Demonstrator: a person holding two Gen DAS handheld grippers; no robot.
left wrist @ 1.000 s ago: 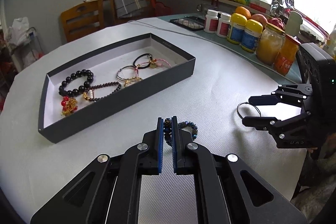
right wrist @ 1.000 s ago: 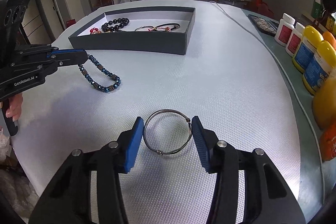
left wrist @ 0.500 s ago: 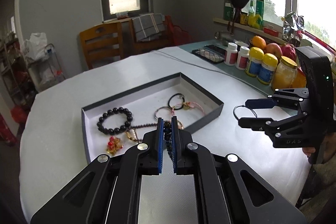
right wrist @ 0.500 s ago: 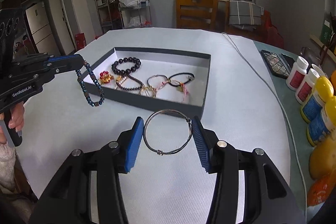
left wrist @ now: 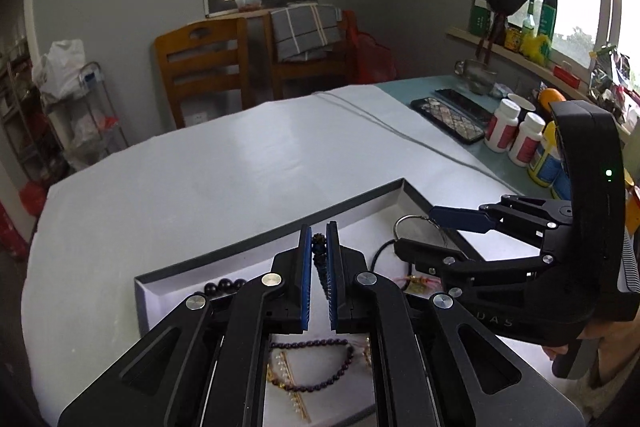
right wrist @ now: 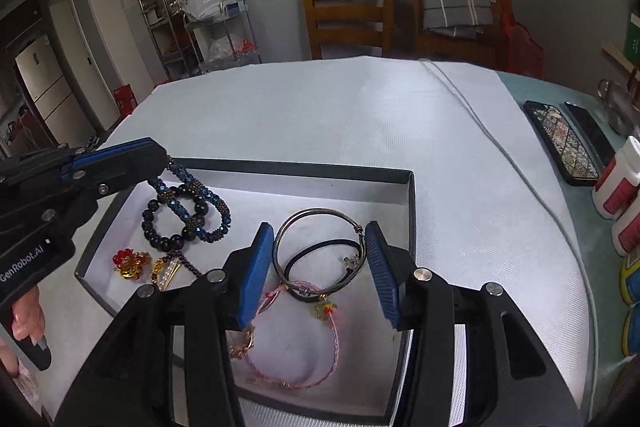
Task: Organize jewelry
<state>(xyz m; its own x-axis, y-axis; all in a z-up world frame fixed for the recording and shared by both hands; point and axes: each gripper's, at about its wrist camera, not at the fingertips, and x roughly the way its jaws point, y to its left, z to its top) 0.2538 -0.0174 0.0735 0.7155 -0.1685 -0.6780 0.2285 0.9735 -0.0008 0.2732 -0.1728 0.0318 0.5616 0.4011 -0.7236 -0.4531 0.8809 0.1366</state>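
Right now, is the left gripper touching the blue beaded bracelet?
Touching. The right wrist view shows the left gripper shut on the blue beaded bracelet, which hangs from it over the box.

The box (right wrist: 408,195) sits on the table (right wrist: 320,107). In it, the bead bracelet (right wrist: 168,223) lies far left, the cord bracelet (right wrist: 316,339) near right. Phones (right wrist: 560,139) and bottles (right wrist: 616,187) stand far right; chairs (right wrist: 344,15) behind.

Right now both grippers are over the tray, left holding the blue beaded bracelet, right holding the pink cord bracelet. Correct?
Not quite. The right gripper holds the silver bangle between its fingers, as the right wrist view shows; the pink cord bracelet lies in the tray. The left gripper does hold the blue beaded bracelet over the tray.
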